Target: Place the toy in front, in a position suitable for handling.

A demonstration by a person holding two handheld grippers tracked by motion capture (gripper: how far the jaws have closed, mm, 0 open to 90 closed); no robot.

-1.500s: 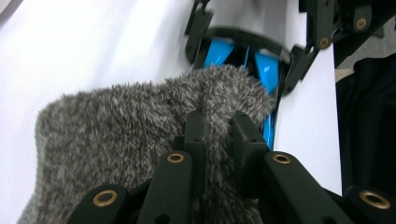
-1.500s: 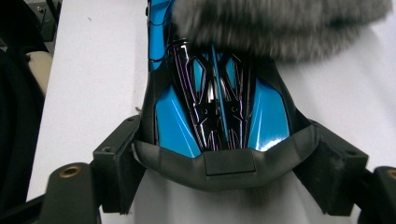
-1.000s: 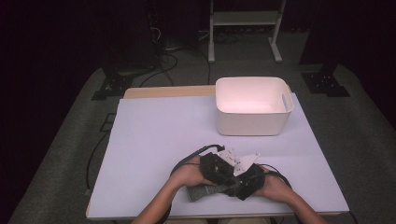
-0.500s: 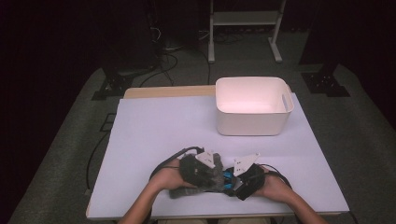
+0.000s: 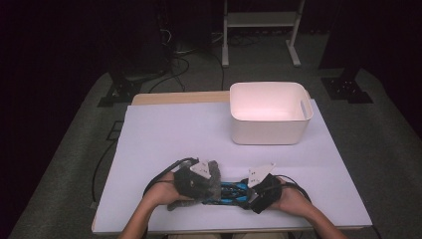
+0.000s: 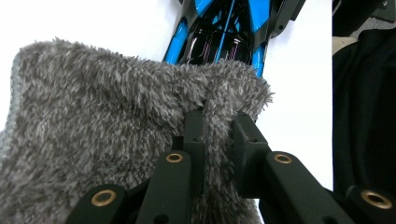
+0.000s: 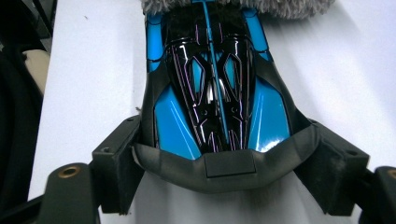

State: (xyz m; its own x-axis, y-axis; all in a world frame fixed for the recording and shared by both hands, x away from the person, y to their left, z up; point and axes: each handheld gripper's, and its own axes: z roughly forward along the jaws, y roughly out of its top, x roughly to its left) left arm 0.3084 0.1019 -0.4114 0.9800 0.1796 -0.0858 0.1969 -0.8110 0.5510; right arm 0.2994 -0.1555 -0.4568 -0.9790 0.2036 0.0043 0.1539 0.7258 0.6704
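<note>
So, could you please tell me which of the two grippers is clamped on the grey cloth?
The left gripper; the right gripper grips the blue toy car.

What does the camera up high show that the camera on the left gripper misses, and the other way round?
High view alone: the white bin at the far side of the white table, the person's forearms, and the right gripper clamped on one end of the blue and black toy car. Left gripper view alone: the close-up of the left gripper, its black jaws pinching a fold of the fluffy grey cloth, fibre by fibre. Both share the cloth, lying over one end of the car, and the table under them.
</note>
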